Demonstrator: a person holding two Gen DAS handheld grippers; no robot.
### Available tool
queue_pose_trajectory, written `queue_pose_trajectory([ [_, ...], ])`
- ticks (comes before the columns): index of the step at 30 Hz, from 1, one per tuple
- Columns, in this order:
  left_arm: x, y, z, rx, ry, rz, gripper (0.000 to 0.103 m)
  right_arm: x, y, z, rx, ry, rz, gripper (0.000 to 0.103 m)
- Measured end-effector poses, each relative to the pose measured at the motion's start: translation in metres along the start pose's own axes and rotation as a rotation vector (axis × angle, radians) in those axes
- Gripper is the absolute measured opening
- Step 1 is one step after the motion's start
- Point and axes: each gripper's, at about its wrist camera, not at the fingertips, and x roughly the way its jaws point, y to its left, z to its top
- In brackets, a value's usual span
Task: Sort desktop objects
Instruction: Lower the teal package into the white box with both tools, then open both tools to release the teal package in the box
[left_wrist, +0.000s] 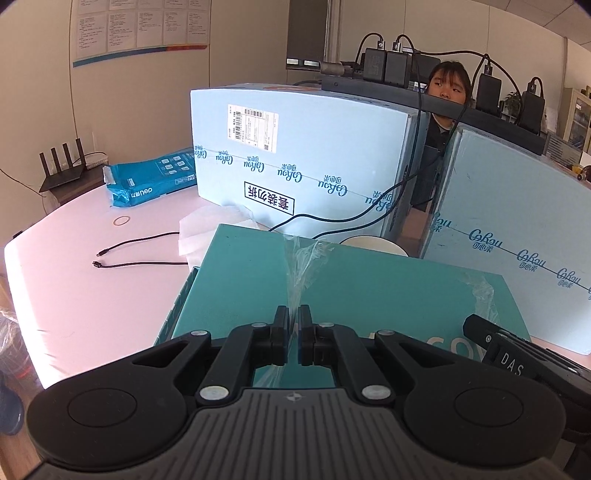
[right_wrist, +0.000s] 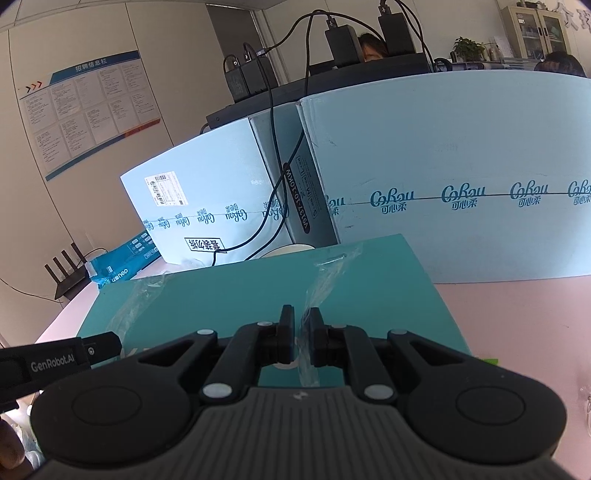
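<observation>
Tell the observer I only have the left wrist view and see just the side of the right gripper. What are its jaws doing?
Observer: The right gripper has its jaws nearly shut over the teal box, with a strip of clear tape running up between them.
Operator: Anything on the table right of that box?
Observer: A small green scrap shows at the box's near right corner, on the pink table.
Operator: Anyone besides the person I see behind the cartons?
Observer: Yes, a second head of dark hair shows at the far right, above the blue carton.
</observation>
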Motion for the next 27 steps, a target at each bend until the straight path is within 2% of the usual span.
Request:
queue_pose_trajectory([
  [16,0.013,0.026,0.003,-0.041,0.003,0.057,0.002,0.015,0.029,-0.003,-0.059,0.021,0.05,0.011],
  [23,0.024,0.035,0.001,-0.051,0.047,0.069,0.002,0.023,0.032,-0.008,-0.066,0.052,0.054,0.011],
  [27,0.026,0.036,-0.001,-0.056,0.058,0.051,0.01,0.024,0.031,-0.01,-0.061,0.059,0.055,0.011],
])
